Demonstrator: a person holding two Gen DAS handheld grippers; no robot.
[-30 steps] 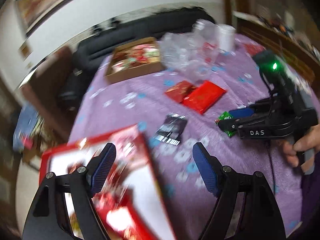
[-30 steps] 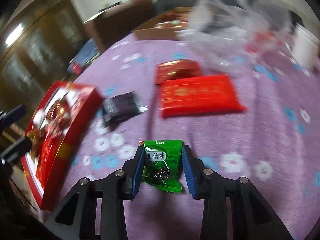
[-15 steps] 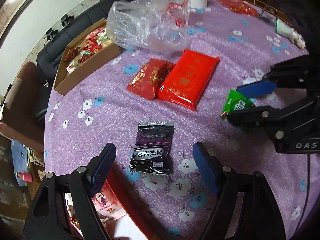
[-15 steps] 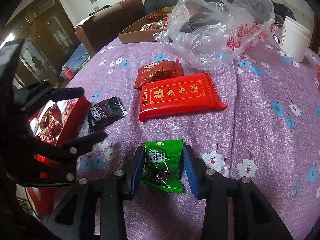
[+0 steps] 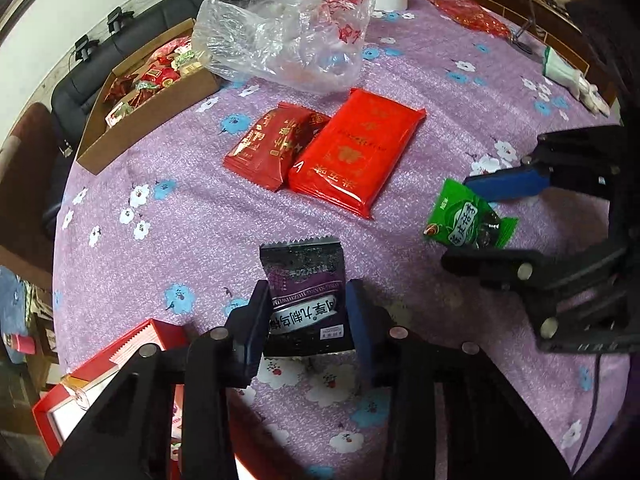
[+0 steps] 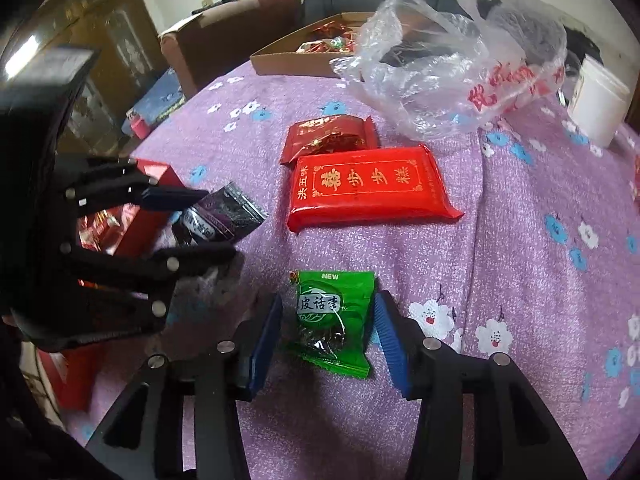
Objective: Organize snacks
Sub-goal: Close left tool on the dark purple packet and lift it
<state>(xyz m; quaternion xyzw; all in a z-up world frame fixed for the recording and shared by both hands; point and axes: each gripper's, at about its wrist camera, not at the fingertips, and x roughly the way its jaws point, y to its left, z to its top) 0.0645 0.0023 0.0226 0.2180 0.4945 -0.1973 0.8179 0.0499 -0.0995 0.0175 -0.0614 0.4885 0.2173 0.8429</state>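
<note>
Left hand-held gripper (image 5: 306, 322): jaws just closed, now pinching the dark purple snack packet (image 5: 305, 298) low on the purple flowered desk (image 5: 168, 240). Right hand-held gripper (image 6: 328, 334): jaws just opened, spread with a gap each side of the green snack packet (image 6: 333, 318), which lies flat between them. Best lifted straight up, grip kept firm and centred, then carried clear of the two red packets (image 5: 356, 156) toward the cardboard box (image 5: 132, 120), probably.
</note>
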